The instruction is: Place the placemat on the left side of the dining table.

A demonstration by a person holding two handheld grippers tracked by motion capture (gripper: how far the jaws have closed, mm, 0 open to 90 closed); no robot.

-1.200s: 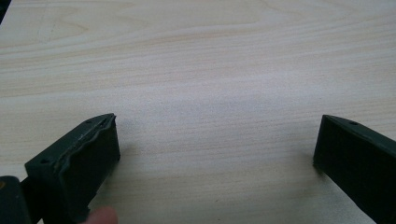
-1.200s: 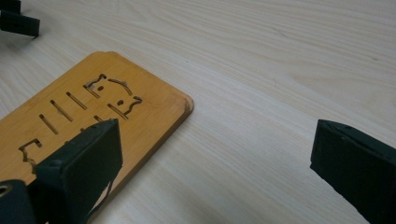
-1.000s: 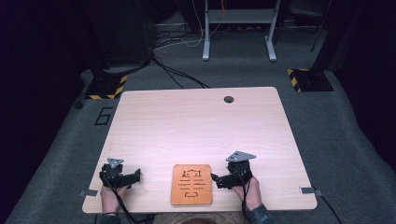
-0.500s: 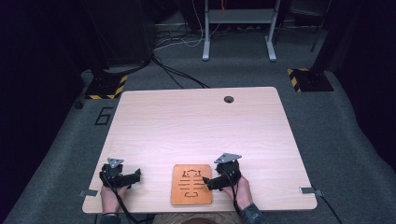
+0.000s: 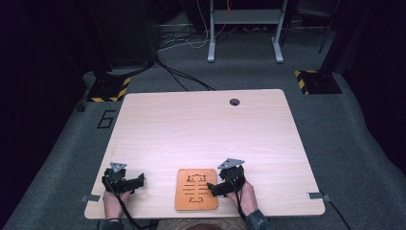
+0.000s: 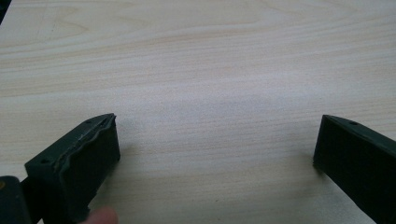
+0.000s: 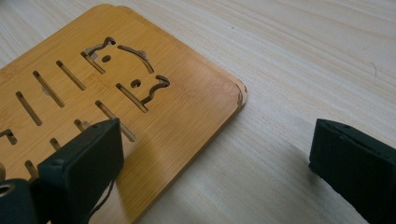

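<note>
Working at the bench (image 5: 201, 124), I have the wooden board (image 5: 196, 189) lying flat at its six o'clock edge, untouched and not yet lifted. My right gripper (image 5: 214, 188), at the board's three o'clock, has its jaws spread wide across that edge, one over the wood, one over bare bench; closing and lifting are left. My left gripper (image 5: 139, 180) waits gaping near the bench's seven o'clock. The board's cut slots form a cartoon face, no readable writing.

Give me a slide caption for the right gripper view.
Open right gripper straddling the edge of a bamboo cut-out board on the wooden table.
</note>
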